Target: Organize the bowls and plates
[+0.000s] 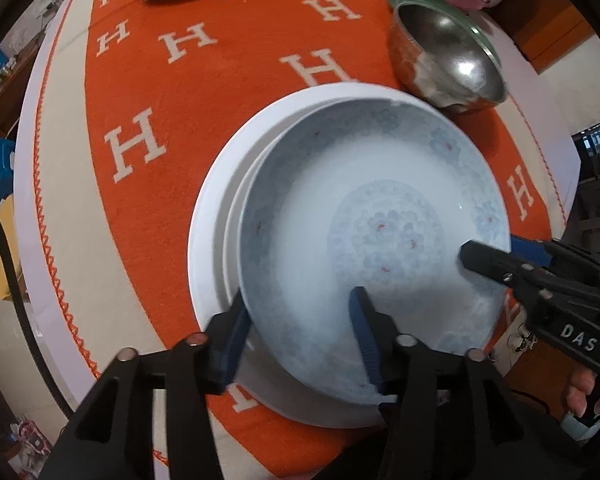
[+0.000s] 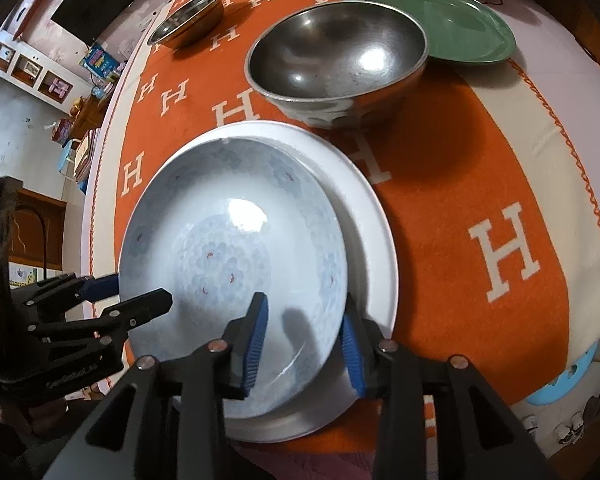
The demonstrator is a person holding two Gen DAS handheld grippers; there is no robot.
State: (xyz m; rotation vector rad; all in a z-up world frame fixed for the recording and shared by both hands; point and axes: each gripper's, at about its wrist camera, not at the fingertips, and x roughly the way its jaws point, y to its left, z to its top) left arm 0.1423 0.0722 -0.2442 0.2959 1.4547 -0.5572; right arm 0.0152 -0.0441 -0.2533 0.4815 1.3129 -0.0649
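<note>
I have the pale blue floral-patterned ceramic bowl [image 1: 364, 240] sitting inside the plain white round plate [image 1: 216, 216], and everything else I place from that bowl. My left gripper [image 1: 300, 344] straddles the bowl's near rim, one blue pad inside the bowl and one outside; the jaws are spread and I see no pad pressing on the rim. My right gripper [image 2: 306, 344] straddles the rim on the opposite side in the same way, jaws parted, one pad over the bowl's inner wall and the other just outside it above the plate. Just beyond the bowl stands the large stainless steel bowl [image 2: 336, 56], close to the plate's far edge. Behind that steel bowl lies the flat green plate [image 2: 460, 24], partly hidden by it. Well beyond the floral bowl, on the far side, sits a smaller steel bowl [image 2: 188, 18]. All of it rests on the orange cloth with white H letters [image 2: 480, 184] covering the bench.
</note>
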